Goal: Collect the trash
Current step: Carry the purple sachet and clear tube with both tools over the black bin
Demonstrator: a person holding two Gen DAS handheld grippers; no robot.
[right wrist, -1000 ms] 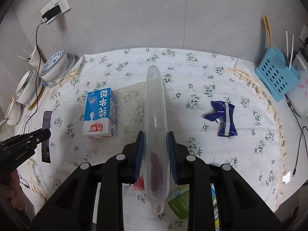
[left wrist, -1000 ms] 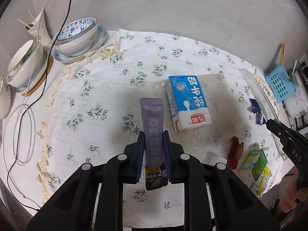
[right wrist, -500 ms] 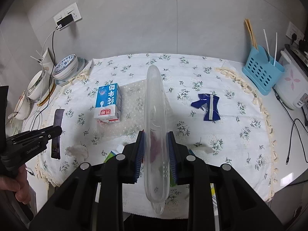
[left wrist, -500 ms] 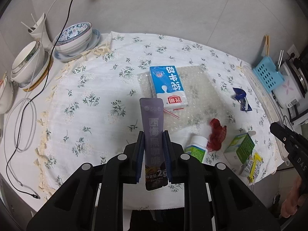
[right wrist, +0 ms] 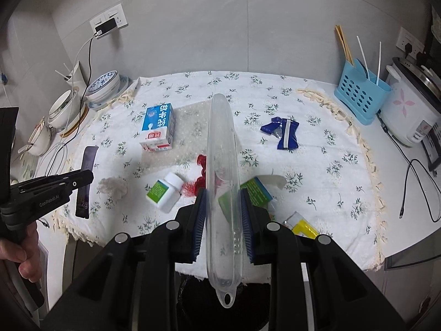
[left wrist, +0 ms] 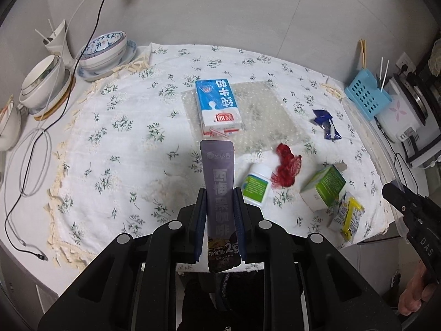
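My left gripper (left wrist: 219,193) is shut on a purple sachet (left wrist: 219,165), held upright over the table's near edge. My right gripper (right wrist: 222,193) is shut on a long clear plastic case (right wrist: 222,143). On the flowered tablecloth (left wrist: 115,143) lie a blue-and-white milk carton (left wrist: 217,104) on bubble wrap (left wrist: 264,115), a red wrapper (left wrist: 286,165), a white bottle (left wrist: 255,184), a green carton (left wrist: 323,187), a yellow wrapper (left wrist: 347,212), a blue wrapper (right wrist: 284,132) and a crumpled tissue (right wrist: 113,186). Each gripper shows at the edge of the other's view.
Stacked bowls (left wrist: 104,49) and loose cables (left wrist: 27,151) sit at the table's left. A blue utensil holder (right wrist: 358,93) and a rice cooker (right wrist: 410,110) stand at the right. A dark round opening (right wrist: 198,289) lies below the near table edge.
Both grippers have drawn back from the table towards its near edge and risen a little, so more of the table shows. Both grips are unchanged.
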